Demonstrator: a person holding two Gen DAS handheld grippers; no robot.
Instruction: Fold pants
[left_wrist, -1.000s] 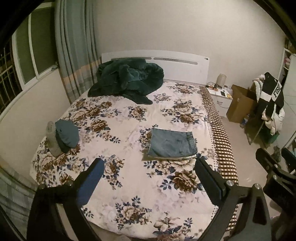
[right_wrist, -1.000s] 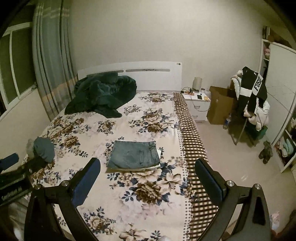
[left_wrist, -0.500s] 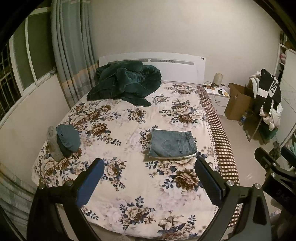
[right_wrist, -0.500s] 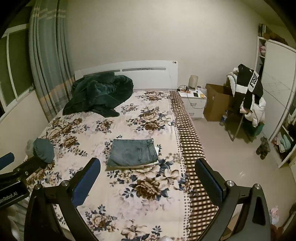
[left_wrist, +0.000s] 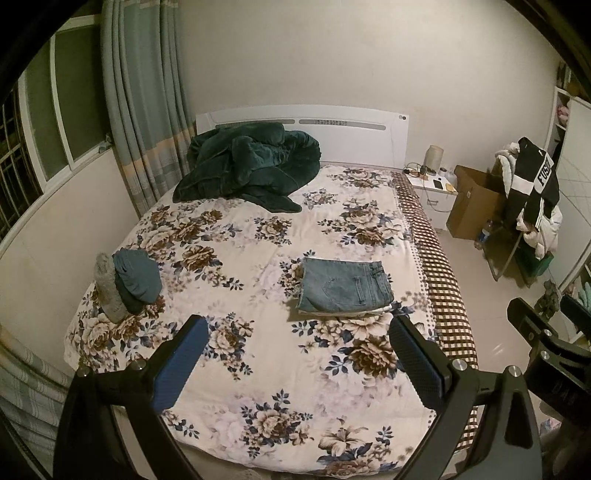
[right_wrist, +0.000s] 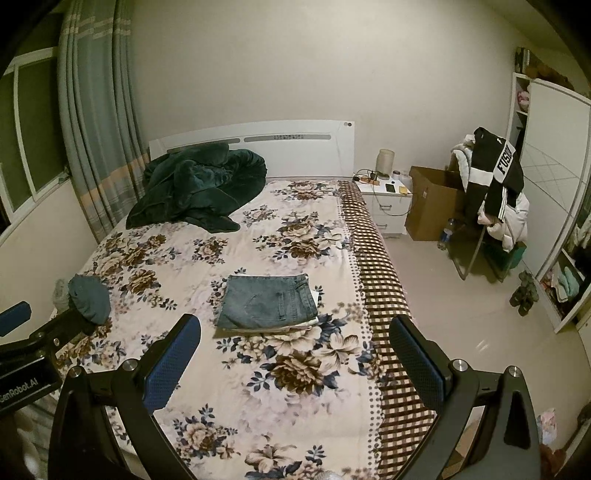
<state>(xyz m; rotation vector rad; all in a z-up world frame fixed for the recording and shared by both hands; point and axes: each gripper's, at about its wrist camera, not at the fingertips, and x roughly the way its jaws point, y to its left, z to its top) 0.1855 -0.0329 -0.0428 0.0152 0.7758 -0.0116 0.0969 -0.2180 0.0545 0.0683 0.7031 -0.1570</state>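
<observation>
A pair of blue jeans (left_wrist: 345, 287) lies folded into a neat rectangle on the floral bedspread (left_wrist: 258, 362), right of the bed's middle, on top of other folded light cloth. It also shows in the right wrist view (right_wrist: 267, 301). My left gripper (left_wrist: 297, 363) is open and empty, held above the foot of the bed, well short of the jeans. My right gripper (right_wrist: 293, 363) is open and empty too, above the bed's near right part. The left gripper's body shows at the left edge of the right wrist view (right_wrist: 26, 354).
A dark green blanket (left_wrist: 247, 166) is heaped at the headboard. A rolled teal and grey bundle (left_wrist: 127, 284) sits at the bed's left edge. Right of the bed stand a white nightstand (right_wrist: 388, 203), a cardboard box (right_wrist: 432, 203) and a chair with clothes (right_wrist: 495, 199).
Both grippers have drawn back and up from the bed, so the jeans look smaller and farther. The jeans have not moved. Both grippers stay open.
</observation>
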